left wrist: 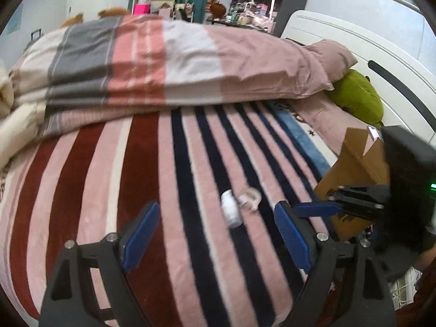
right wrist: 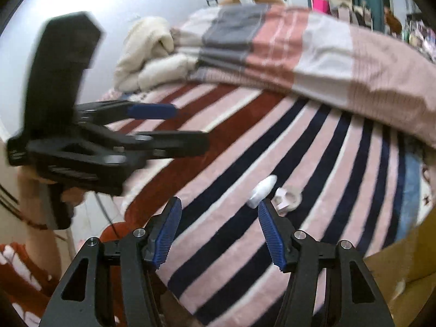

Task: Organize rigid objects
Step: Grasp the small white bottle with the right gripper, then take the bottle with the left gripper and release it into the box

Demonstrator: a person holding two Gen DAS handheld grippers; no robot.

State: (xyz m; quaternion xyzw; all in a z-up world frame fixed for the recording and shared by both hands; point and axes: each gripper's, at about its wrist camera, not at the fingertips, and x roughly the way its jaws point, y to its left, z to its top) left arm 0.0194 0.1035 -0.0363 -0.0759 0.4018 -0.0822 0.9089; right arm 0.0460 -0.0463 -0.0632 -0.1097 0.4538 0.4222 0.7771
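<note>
A small white bottle (left wrist: 231, 210) lies on its side on the striped blanket (left wrist: 152, 179), with a pale pink tape roll (left wrist: 249, 196) just right of it. My left gripper (left wrist: 216, 234) is open and empty, the bottle lying between and beyond its blue pads. In the right wrist view the bottle (right wrist: 262, 190) and tape roll (right wrist: 288, 198) lie just beyond the right pad of my right gripper (right wrist: 219, 231), which is open and empty. The left gripper (right wrist: 174, 125) shows there at the left, held above the blanket.
A brown cardboard box (left wrist: 351, 179) stands at the bed's right edge, also in the right wrist view (right wrist: 403, 267). A folded pink and grey duvet (left wrist: 169, 62) and a green cushion (left wrist: 357, 95) lie at the back. A white headboard (left wrist: 381, 62) is behind.
</note>
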